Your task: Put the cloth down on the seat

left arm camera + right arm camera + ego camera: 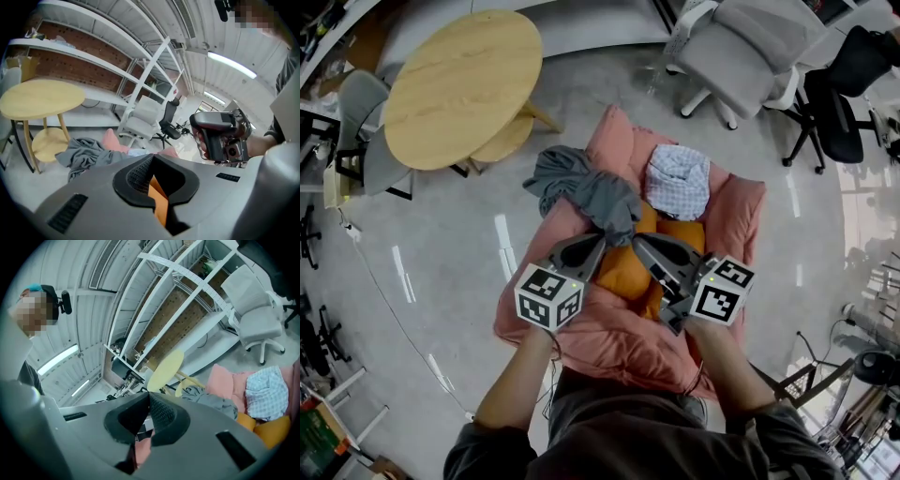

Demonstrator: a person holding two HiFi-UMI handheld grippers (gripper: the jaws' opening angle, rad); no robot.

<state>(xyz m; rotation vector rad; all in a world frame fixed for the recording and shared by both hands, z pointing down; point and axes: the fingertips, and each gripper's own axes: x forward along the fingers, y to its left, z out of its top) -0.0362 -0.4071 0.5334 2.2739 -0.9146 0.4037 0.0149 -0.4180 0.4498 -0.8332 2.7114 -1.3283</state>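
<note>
Head view: left gripper (pixel 592 246) and right gripper (pixel 639 244) hung side by side over the pink seat (pixel 609 349). Their tips were just beside the near end of the grey cloth (pixel 581 187), which lay bunched on the seat ahead. Left gripper view: jaws stood together, orange cloth (pixel 159 197) showing in the slit, grey cloth ahead-left. Right gripper view: jaws were likewise together, grey cloth ahead-right.

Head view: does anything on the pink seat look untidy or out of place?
Yes. The grey cloth lies crumpled, and part of it spills over the pink seat's far left edge onto the floor. The checked cloth and the orange cloth lie fully on the seat.
</note>
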